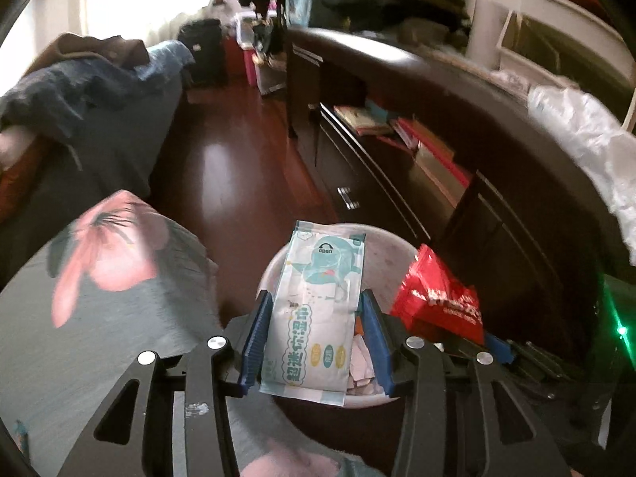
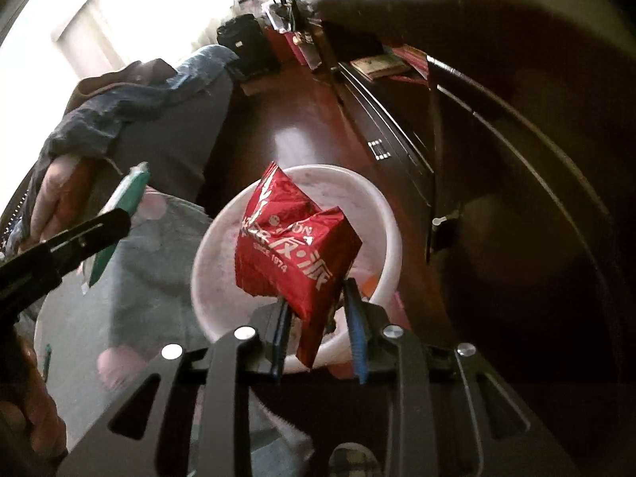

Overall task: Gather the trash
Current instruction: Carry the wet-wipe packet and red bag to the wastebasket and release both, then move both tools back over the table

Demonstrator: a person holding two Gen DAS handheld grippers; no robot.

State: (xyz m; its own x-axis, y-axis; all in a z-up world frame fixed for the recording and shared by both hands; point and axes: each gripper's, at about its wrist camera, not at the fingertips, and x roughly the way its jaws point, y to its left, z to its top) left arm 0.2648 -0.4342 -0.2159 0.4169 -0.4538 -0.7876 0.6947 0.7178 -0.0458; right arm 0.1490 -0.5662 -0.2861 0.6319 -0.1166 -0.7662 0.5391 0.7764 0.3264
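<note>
Looking along your left tongs [image 1: 315,293], you see the pale wet-wipe pack [image 1: 318,310] standing lengthwise between the two blue pads, its printed face toward the camera and its far end over the middle of the round white bin [image 1: 385,254]. The left pad lies against the pack's edge. On the other side a narrow gap shows along the lower part of the pad, so you cannot tell whether the pack is clamped or only resting there.

Your right tongs [image 2: 317,292] stand released. The crumpled red snack bag [image 2: 294,246] hangs between the fingers with its lower corner near the left one and clear space before the right one. It sits over the bin's near rim [image 2: 222,246], inside the opening. From the left camera the same red bag [image 1: 437,298] appears just right of the wipes.

Pink and orange paper scraps [image 1: 363,369] lie in the bin bottom. The bin stands on a glossy reddish wood floor [image 1: 222,167], between floral grey bedding [image 1: 99,262] on the left and a long dark cabinet [image 1: 397,183] on the right, whose open shelf holds books [image 1: 365,119]. Farther back, a heap of clothes [image 1: 79,83] lies by a bright window.
</note>
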